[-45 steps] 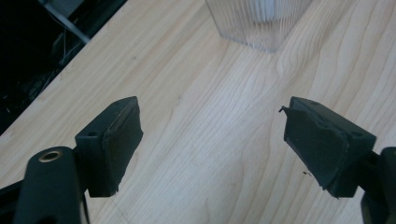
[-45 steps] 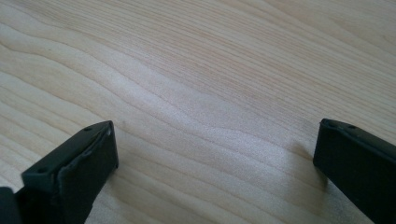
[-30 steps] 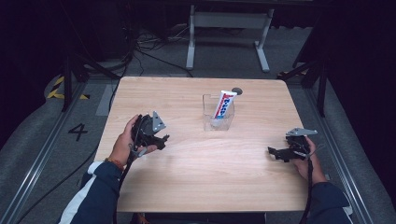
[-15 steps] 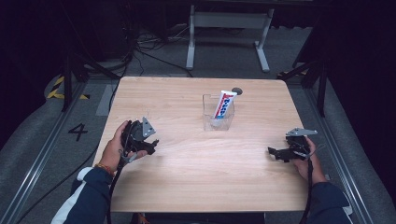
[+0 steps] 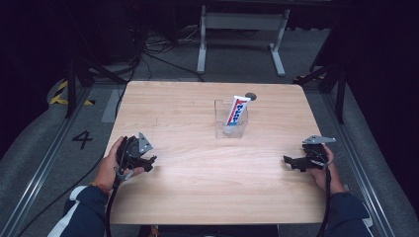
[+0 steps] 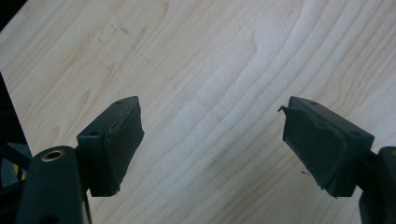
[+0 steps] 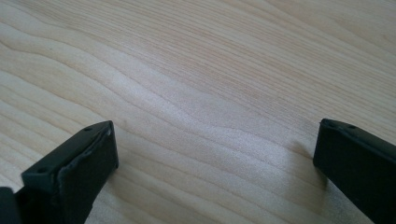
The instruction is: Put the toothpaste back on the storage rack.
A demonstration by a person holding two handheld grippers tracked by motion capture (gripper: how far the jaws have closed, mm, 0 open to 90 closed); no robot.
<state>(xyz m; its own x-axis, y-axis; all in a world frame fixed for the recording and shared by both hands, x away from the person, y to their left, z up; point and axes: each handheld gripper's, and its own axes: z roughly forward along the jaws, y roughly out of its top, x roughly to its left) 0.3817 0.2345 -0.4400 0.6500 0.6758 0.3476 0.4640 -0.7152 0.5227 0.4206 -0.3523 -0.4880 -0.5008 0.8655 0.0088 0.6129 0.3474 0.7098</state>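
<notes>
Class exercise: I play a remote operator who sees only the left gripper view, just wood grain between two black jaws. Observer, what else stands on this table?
Observer: A clear box stands past the table's middle, a toothpaste tube leaning inside it.
Operator: Where is the other hand-held gripper?
Observer: The right hand-held gripper sits low by the table's right edge, pointing inward.
Operator: Is it open?
Observer: Yes, its jaws stand wide apart over bare wood, holding nothing.
</notes>
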